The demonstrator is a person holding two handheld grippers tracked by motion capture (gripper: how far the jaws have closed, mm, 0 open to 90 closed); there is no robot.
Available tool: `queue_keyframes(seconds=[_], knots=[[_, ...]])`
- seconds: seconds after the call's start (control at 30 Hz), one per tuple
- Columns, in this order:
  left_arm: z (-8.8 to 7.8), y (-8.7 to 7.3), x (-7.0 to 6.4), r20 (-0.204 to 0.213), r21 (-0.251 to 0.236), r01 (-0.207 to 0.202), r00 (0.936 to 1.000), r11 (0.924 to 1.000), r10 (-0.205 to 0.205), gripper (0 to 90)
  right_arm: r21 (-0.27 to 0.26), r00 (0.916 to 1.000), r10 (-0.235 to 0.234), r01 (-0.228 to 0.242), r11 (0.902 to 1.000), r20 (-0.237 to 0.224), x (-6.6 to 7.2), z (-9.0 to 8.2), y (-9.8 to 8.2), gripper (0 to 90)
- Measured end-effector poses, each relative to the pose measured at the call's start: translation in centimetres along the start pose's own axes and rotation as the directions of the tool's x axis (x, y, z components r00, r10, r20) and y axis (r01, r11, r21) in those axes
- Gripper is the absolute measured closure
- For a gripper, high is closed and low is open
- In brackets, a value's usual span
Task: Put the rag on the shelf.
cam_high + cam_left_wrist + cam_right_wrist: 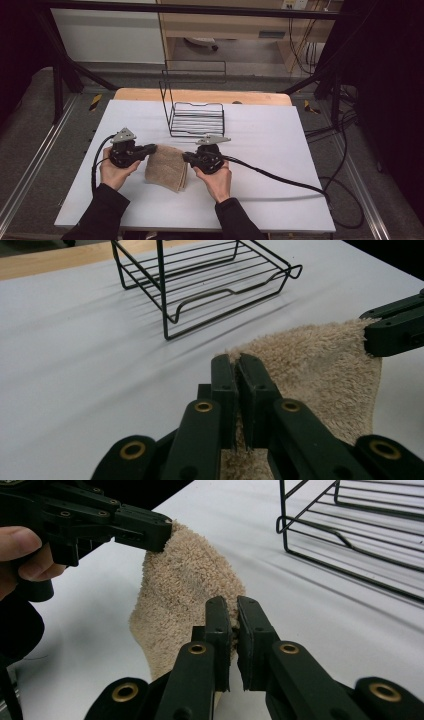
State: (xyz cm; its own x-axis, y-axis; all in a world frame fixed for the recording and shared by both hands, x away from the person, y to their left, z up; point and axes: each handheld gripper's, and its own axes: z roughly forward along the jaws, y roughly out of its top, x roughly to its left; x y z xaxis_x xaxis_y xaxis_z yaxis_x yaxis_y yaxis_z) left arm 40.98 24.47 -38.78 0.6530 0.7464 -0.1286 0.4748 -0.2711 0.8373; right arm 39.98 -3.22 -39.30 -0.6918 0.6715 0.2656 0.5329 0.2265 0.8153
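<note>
Beige towel (166,167) hangs folded between both tools over the white table (280,150), near the wire rack (196,119). Left hand-held gripper (151,148) pinches one top corner, right hand-held gripper (187,157) the other. Judged light, limp terry: it sags, so corner grips suit it and edges need tension.

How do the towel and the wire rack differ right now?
The towel is soft beige terry, folded and sagging; the wire rack is rigid black wire with open gaps.
The towel is pinched at two corners by the left gripper and the right gripper; the wire rack stands free, untouched.
The towel hangs near the person; the wire rack sits farther back.
Both are over the same white table.
</note>
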Motion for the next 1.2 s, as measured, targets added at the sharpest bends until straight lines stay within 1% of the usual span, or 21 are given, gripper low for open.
queue_keyframes(seconds=[0.23,0.4,0.7,0.73,0.8,0.9,0.97,1.0,1.2], knots=[[-0.6,0.4,-0.6,-0.02,-0.046,-0.003,0.9998,0.9989,0.002,85.8,-0.019,0.9983,-0.056,0.056,0.9983,0.017,0.4,-0.8,0.9,84.8],[-1.1,0.7,-0.9,-0.018,-0.08,0.001,0.9998,0.9968,-0.002,85.8,-0.036,0.9967,-0.079,0.08,0.9962,0.018,0.5,-1.3,1.5,84.8],[-1.8,1.2,-1.5,-0.018,-0.126,0.003,0.9998,0.992,-0.005,85.8,-0.06,0.9954,-0.094,0.095,0.9937,0.016,0.6,-2.2,1.9,84.9],[-1.9,1.3,-1.5,-0.023,-0.131,-0.001,0.9997,0.9914,-0.002,85.8,-0.062,0.9953,-0.095,0.096,0.9935,0.018,0.6,-2.3,2.0,84.8],[-2.0,1.4,-1.7,-0.018,-0.14,0.004,0.9998,0.9901,-0.006,85.9,-0.068,0.9951,-0.097,0.098,0.9929,0.017,0.6,-2.5,2.1,84.8],[-2.3,1.6,-1.9,-0.018,-0.15,0.0,0.9998,0.9886,-0.002,85.9,-0.075,0.9943,-0.105,0.106,0.9915,0.019,0.6,-2.9,2.3,84.9],[-2.4,1.7,-2.1,-0.016,-0.163,0.003,0.9998,0.9867,-0.006,85.8,-0.078,0.9938,-0.109,0.11,0.9908,0.02,0.7,-3.1,2.5,84.9],[-2.5,1.8,-2.2,-0.018,-0.166,0.001,0.9998,0.9861,-0.004,85.8,-0.084,0.9927,-0.119,0.12,0.9892,0.023,0.7,-3.3,2.7,84.9],[-2.9,2.1,-2.7,-0.021,-0.199,-0.003,0.9998,0.98,-0.001,85.8,-0.099,0.991,-0.13,0.133,0.9863,0.03,0.8,-3.9,3.1,84.9]])
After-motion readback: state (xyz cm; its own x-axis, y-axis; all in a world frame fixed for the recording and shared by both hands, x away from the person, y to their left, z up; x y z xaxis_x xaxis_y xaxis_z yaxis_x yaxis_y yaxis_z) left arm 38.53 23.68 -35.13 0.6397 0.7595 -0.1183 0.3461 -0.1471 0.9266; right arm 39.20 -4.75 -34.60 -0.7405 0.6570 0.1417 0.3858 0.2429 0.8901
